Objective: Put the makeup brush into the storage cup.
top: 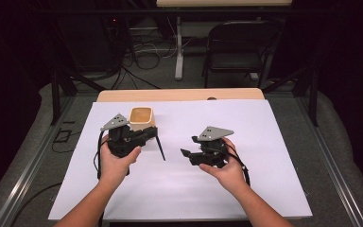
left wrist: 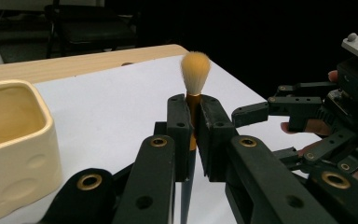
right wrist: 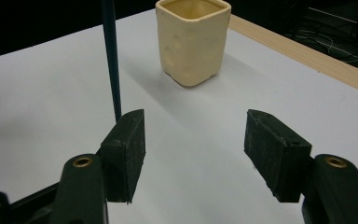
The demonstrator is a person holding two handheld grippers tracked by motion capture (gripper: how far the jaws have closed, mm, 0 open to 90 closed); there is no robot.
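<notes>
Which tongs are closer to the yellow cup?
The left. The left tongs sit right beside the yellow cup, shut on the brush. The right tongs hang open farther off, over the white sheet, apart from the cup.

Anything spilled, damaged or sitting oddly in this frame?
Nothing stands out. The cream ceramic square cup stands upright on the white sheet; the left gripper clamps the dark-handled orange-bristled brush; the right gripper is open.

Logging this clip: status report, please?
Left gripper shut on brush, bristles up. Right gripper open, empty, facing it. Cream cup upright beside the left gripper. Nothing in the way.
</notes>
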